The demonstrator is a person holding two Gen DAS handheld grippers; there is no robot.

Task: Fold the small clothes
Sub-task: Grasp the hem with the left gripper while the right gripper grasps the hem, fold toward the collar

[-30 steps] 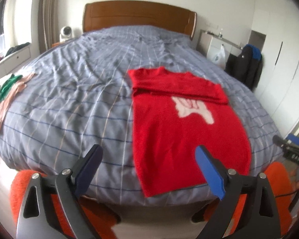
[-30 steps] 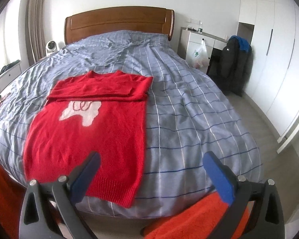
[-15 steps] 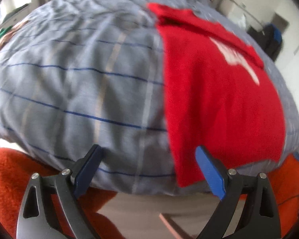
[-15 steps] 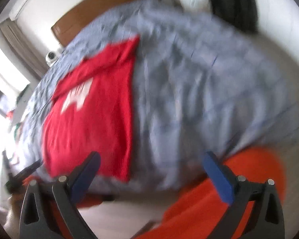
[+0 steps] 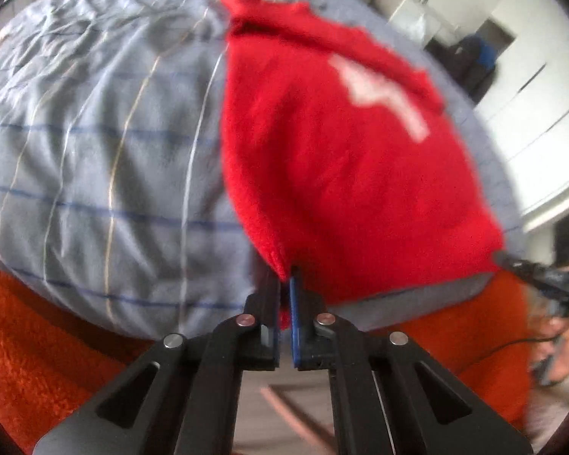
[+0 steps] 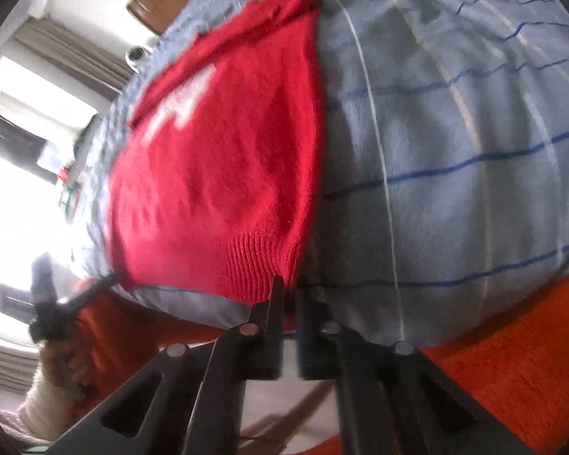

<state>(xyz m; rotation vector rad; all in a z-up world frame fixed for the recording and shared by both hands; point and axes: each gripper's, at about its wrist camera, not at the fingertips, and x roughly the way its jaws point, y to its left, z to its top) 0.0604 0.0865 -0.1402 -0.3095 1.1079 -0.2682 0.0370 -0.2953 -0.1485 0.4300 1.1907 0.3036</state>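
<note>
My left tongs (image 5: 284, 284) and right tongs (image 6: 289, 284) each clamp a hem corner of the red knit sweater (image 5: 330, 159); soft, floppy, light; corners grip best.

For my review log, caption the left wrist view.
Left gripper shut on the near left hem corner of a red sweater lying on a striped grey bedspread.

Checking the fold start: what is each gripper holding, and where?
Both hold the red sweater by its hem corners: left gripper one corner, right gripper the other.
</note>
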